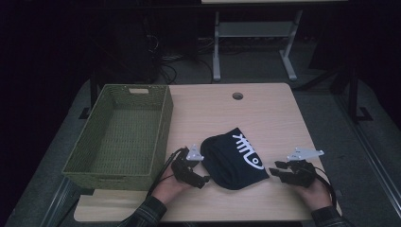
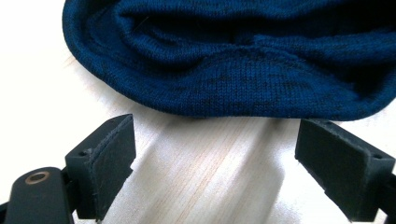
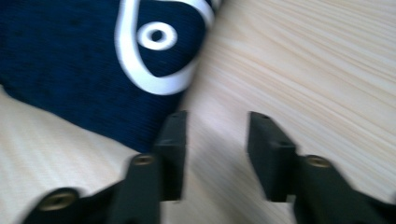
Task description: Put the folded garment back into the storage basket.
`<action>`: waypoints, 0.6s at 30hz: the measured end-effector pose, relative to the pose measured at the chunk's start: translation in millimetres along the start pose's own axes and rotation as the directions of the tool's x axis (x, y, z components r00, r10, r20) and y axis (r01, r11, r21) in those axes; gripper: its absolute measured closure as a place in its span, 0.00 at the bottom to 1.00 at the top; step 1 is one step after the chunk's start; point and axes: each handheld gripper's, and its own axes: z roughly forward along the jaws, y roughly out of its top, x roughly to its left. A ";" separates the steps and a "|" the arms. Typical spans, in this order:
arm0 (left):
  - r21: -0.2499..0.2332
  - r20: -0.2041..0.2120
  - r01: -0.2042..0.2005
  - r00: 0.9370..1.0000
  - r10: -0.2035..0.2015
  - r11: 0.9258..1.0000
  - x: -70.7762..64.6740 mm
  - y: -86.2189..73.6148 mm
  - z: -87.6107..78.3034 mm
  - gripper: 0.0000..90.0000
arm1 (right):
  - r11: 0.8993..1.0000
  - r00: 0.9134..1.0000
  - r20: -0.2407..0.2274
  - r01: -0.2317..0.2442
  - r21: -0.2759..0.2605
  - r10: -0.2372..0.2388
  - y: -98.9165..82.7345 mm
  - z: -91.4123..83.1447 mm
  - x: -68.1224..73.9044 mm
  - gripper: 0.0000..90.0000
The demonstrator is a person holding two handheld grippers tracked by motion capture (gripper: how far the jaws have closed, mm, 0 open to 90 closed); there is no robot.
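Wood table [image 1: 265, 113], navy beanie [image 1: 231, 158] btwn left gripper [image 1: 204, 179] & right gripper [image 1: 274, 171], both released, logo partly cropped

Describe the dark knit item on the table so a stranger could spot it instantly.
On the light wooden table, right of the green woven basket, lies a navy knit beanie between the two grippers. Its white fishbone design sets it apart.

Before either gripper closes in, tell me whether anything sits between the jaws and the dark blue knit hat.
Nothing visible does. Only bare table lies between the open left gripper and the hat. The right gripper, also open, sits at the hat's corner.
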 end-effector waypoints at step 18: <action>-0.004 0.049 -0.050 0.998 0.050 0.999 -3.0 42.7 -5.8 0.13 | 0.999 0.991 0.125 -0.035 -0.005 0.036 -10.7 6.7 -13.8 0.13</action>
